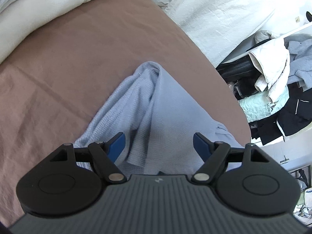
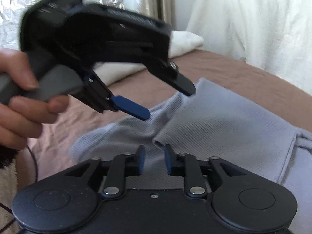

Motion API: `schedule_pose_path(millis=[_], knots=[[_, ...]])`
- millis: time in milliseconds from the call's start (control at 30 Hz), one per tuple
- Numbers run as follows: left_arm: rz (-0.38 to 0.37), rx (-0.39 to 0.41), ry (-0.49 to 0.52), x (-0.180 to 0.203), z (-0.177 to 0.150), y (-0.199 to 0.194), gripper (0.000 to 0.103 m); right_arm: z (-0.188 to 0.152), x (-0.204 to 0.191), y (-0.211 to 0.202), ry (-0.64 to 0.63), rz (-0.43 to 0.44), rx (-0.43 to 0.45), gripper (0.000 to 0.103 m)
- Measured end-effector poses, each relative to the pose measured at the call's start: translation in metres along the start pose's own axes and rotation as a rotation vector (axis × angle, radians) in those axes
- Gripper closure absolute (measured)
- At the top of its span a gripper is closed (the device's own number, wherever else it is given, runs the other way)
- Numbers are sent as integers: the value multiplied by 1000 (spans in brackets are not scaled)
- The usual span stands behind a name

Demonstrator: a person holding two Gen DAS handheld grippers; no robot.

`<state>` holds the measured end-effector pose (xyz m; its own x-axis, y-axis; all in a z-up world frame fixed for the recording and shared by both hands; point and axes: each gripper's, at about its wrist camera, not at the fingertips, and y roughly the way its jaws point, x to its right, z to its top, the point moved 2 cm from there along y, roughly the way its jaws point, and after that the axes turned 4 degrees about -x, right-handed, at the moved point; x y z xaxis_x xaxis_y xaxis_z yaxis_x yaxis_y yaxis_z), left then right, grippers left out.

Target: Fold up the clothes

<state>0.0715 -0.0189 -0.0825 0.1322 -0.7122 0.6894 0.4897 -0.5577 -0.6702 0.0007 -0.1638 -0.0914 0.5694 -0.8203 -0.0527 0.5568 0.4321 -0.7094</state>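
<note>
The pale blue ribbed knit garment (image 1: pixel 156 105) is seen rumpled on the brown bed sheet (image 1: pixel 78 68). Left tongs (image 1: pixel 159 143) are spread wide above it, nothing gripped. Right tongs (image 2: pixel 154 160) are narrowly parted, a fold edge just beyond, unpinched. Risk judged: layers bunching if grabbed together. No legible writing noted.

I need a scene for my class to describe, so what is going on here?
A person is folding a light blue knit garment on a brown bedsheet, with a handheld gripper in each hand. The left gripper hangs wide open over a raised fold, gripping nothing. The right gripper sits low at a folded edge, jaws narrowly apart and not clamped. The garment is only partly folded.
</note>
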Motion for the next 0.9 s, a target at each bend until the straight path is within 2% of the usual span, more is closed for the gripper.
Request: schedule_pose_path(millis=[133,167,300,400,467,600,700,767,900], knots=[[62,0,39,1,1,-1,28,2,6,-16,-4,-51,28,57],[72,2,43,1,3,-1,28,1,11,-20,12,-64,36,57],[62,-11,40,-1,9,0,31,-7,54,-37,206,-139,79,49],[76,-30,77,4,8,7,33,-17,90,-49,375,-204,95,49],[83,-46,108,8,5,13,34,-26,108,-58,458,-208,107,49],[66,-70,140,15,2,24,36,-46,137,-67,602,-170,105,47],[54,-49,188,18,10,34,36,-60,151,-62,703,-117,91,45],[41,-30,221,19,17,41,36,-63,160,-54,761,-53,92,45],[-69,-43,142,1,44,57,35,-52,188,-30,836,39,111,42]])
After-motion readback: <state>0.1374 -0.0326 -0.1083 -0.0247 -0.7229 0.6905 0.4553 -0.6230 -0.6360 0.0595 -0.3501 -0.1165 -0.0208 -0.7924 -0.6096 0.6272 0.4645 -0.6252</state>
